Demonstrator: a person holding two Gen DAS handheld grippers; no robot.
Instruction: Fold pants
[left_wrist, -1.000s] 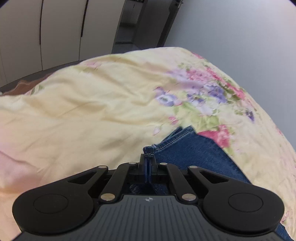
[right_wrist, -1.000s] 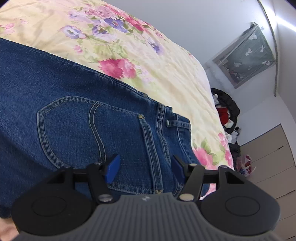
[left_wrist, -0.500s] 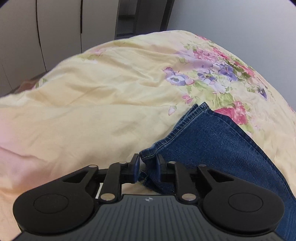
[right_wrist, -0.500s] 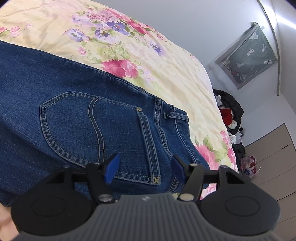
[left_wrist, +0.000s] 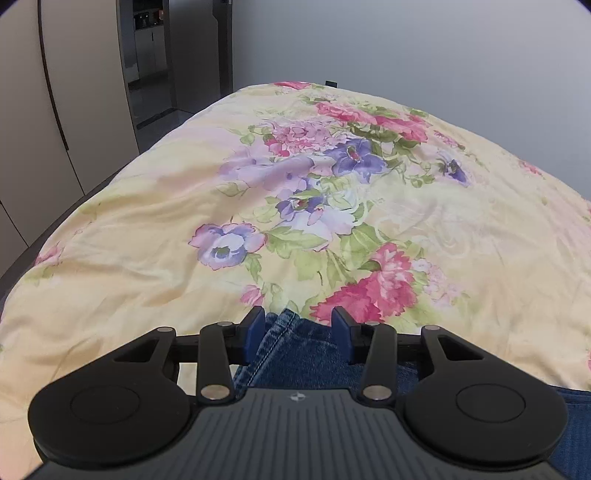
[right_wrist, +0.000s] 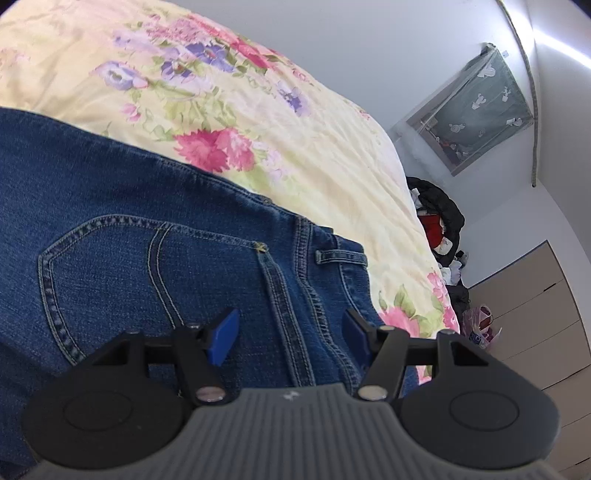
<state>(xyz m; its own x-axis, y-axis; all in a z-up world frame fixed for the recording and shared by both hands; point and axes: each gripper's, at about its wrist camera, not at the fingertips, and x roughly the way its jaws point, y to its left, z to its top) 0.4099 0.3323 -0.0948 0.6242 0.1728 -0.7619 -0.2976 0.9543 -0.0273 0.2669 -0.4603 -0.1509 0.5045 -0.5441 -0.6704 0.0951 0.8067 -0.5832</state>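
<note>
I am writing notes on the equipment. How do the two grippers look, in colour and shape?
The left gripper and the right gripper look alike: a grey ribbed body with a small emblem, black link arms with silver rivets, two round black discs at the sides, and blue finger pads. No cables or sleeves show.

Pants (right_wrist: 155, 236) lying flat on the bedspread (left_wrist: 140, 229) of the bed; wardrobe (left_wrist: 74, 92) beyond its left side, wall behind.

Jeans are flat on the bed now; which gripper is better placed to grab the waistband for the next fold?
Right. The right gripper hangs open over the jeans' waistband; the left gripper, just opened, sits at a hem edge.
</note>
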